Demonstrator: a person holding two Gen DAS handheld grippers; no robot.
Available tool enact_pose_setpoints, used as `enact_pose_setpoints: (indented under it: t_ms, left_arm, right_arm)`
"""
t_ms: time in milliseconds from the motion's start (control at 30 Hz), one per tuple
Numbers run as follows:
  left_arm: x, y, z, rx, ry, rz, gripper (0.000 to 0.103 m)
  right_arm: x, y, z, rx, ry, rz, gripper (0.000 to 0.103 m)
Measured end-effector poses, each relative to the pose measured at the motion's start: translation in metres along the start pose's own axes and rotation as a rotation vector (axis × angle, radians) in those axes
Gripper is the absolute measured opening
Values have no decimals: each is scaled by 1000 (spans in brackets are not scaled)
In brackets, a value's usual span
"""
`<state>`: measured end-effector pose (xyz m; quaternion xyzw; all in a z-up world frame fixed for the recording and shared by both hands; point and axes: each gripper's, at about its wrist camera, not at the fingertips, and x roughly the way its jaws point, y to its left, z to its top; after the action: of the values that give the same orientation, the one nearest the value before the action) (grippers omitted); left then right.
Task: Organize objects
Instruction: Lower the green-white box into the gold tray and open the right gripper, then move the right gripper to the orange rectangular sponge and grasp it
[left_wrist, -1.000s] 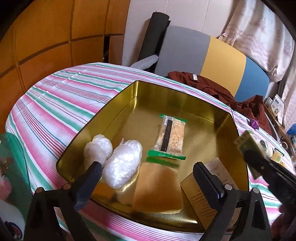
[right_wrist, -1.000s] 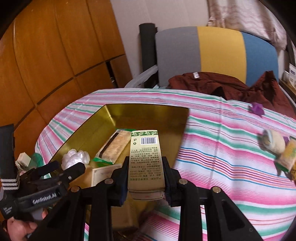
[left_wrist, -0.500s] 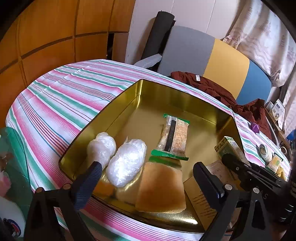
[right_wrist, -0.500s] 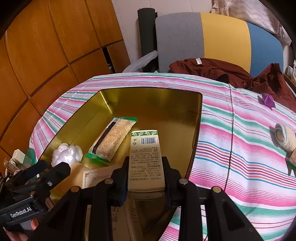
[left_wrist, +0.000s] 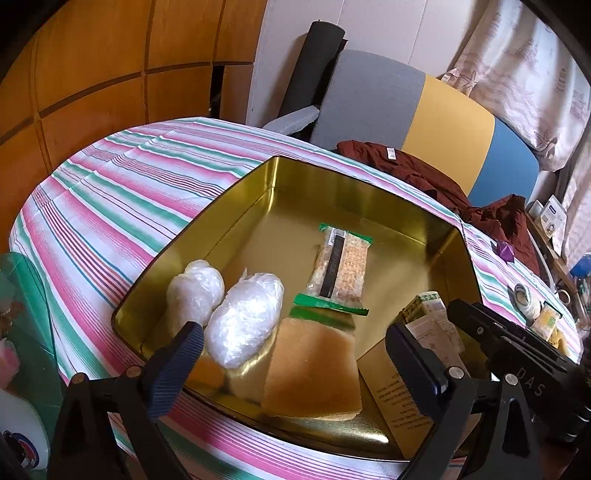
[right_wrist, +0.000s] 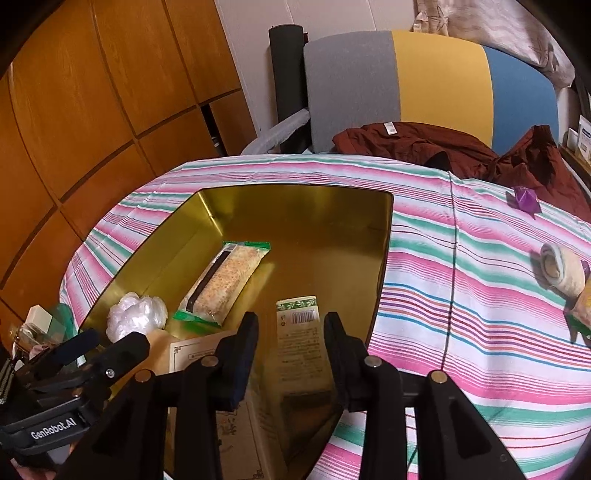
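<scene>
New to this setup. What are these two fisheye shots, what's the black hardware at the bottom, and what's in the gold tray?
There is no robot. A person holds a two-finger gripper in each hand, each with a camera looking along its fingers. The left view shows the left gripper, open and empty, over the gold tray on a striped tablecloth. The tray holds plastic-wrapped bundles, a cracker pack, a tan slab and a cardboard box. The right view shows the right gripper, its jaws opening around a small carton inside the tray.
</scene>
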<state>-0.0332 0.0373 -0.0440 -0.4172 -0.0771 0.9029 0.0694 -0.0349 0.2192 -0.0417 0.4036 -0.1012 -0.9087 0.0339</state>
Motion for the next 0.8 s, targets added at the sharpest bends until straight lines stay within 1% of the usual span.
enact_pose_setpoints:
  t_ms: [100,233,400,533,633,800]
  left_arm:
    - [0,-2,-1,5,3,-4,99]
    - [0,-6,-2,12,4,-7,102]
    - [-3,-11,-3,20,0,-14,102]
    - [-6,-15,-4,26,-7,-25,103]
    - [-9,-20,-5,35,-12,-43,103]
    - [-15,-37,-9,81,-16,-73,103]
  right_arm:
    - [-6,-2,0,17,-11,10,37]
    - [-19,-8,-3,42,-45,-6,37]
    - [-32,-23,-10,79,-67,-44,37]
    - [-40,-41,-19,105,-57,-65,37]
    - [-46,-59,-33,122,-42,-101,37]
    - [-56,-106,-64,179,1,-168,37]
